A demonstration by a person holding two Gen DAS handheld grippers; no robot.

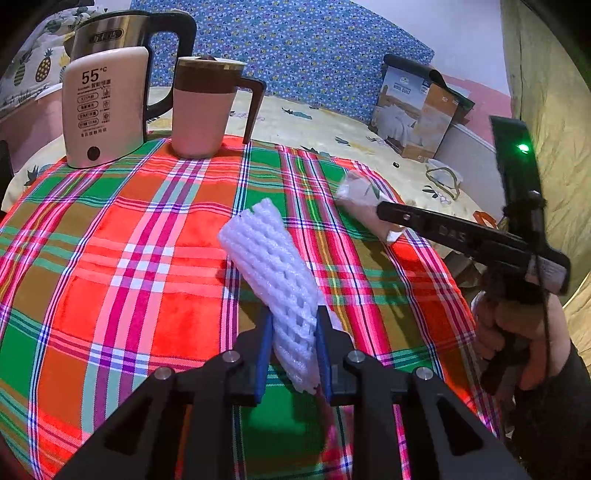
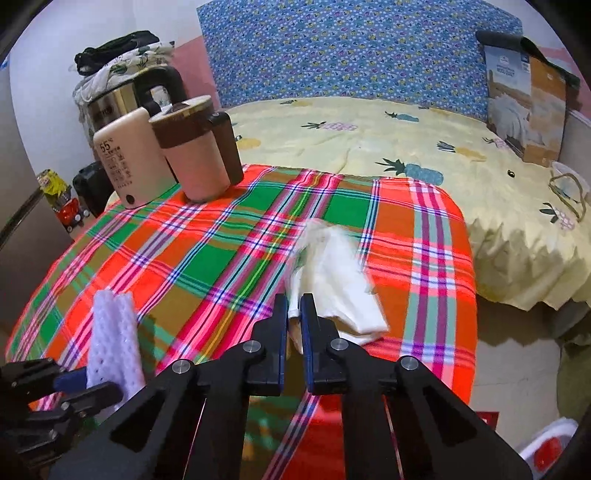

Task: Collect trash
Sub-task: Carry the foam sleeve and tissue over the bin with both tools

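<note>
1. Nearest to me, the left gripper (image 1: 293,325) has its blue pads squeezed onto the lower end of a white foam net sleeve (image 1: 275,273). The sleeve's long axis runs up and away from the fingers, leaning a little left, and it appears lifted off the plaid tablecloth (image 1: 122,258).
2. Beside it, the right gripper (image 2: 293,314) is pinched nearly closed on the near edge of a crumpled white wrapper (image 2: 332,273). The wrapper fans out ahead and to the right of the fingers; its blur suggests it is in the air rather than resting.
3. So each hand already carries its own piece of trash, and nothing loose shows on the cloth between them. What matters next, I'd judge, is which way a bin lies; a red and white container (image 2: 546,446) shows low on the right, nearer the right hand, though I cannot tell what it is.
4. Farther back stand a pink mug (image 1: 201,110), a pink warmer (image 1: 103,110) and a steel kettle (image 1: 110,33).
5. Beyond is the bed (image 2: 369,140).
</note>
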